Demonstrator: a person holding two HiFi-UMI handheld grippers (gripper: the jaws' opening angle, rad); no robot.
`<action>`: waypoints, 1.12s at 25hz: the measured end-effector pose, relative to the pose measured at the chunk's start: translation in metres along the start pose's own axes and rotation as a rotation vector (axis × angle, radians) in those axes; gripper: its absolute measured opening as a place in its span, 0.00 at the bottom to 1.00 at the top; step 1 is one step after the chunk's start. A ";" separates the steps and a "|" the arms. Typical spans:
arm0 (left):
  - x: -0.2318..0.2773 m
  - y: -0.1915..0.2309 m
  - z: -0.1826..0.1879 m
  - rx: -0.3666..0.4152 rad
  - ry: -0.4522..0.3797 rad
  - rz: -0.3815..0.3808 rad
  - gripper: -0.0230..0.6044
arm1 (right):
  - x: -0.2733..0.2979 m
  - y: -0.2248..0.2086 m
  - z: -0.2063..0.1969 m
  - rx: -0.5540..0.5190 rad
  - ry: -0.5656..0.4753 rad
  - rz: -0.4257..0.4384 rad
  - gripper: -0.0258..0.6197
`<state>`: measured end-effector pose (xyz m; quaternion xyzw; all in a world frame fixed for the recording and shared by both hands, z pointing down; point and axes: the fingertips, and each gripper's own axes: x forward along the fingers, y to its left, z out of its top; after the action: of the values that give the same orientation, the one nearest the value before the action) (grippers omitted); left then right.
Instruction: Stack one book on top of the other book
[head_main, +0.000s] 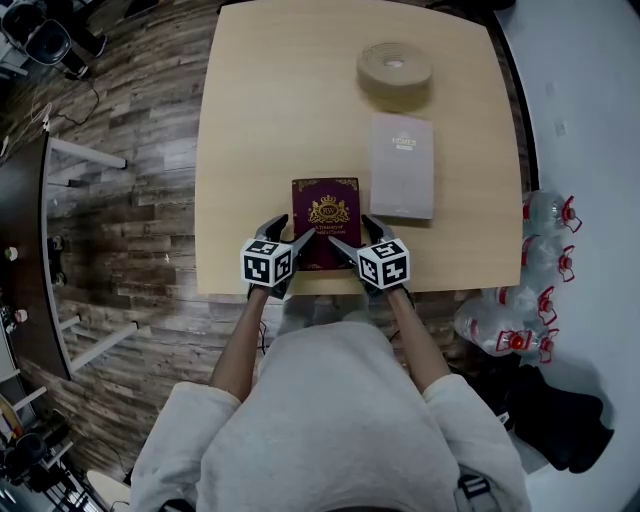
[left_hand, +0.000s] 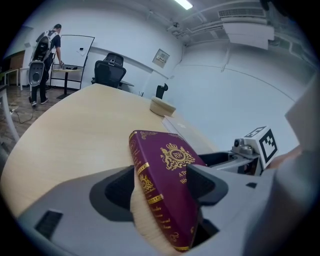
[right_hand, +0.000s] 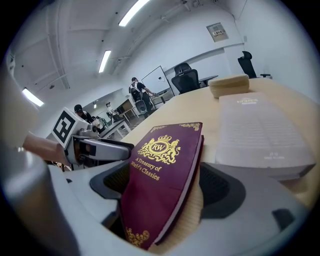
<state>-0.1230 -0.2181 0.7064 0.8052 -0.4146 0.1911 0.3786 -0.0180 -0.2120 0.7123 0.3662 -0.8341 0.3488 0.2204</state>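
Note:
A maroon book (head_main: 327, 215) with a gold crest lies on the wooden table (head_main: 260, 120) near its front edge. A grey book (head_main: 402, 165) lies flat just to its right and a little farther back. My left gripper (head_main: 287, 230) straddles the maroon book's near left corner, one finger beside the spine and one over the cover. My right gripper (head_main: 358, 233) straddles the near right corner the same way. In both gripper views the maroon book (left_hand: 170, 165) (right_hand: 160, 170) stands between wide jaws. I see no firm pinch. The grey book (right_hand: 260, 130) lies beyond the right jaw.
A roll of brown tape (head_main: 395, 70) sits at the table's far side, behind the grey book. Plastic bottles (head_main: 540, 240) stand on the floor right of the table. Office chairs and people are far off in the room.

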 end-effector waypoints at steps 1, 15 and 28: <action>0.001 0.000 -0.001 -0.004 0.004 -0.002 0.56 | 0.001 0.000 -0.001 0.006 0.005 0.004 0.70; 0.015 0.000 -0.012 -0.077 0.059 -0.051 0.61 | 0.012 -0.001 -0.009 0.039 0.057 0.043 0.75; 0.021 -0.004 -0.019 -0.117 0.092 -0.078 0.62 | 0.018 -0.002 -0.015 0.038 0.089 0.031 0.76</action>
<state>-0.1075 -0.2133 0.7302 0.7876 -0.3756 0.1882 0.4508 -0.0260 -0.2101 0.7342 0.3416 -0.8222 0.3839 0.2449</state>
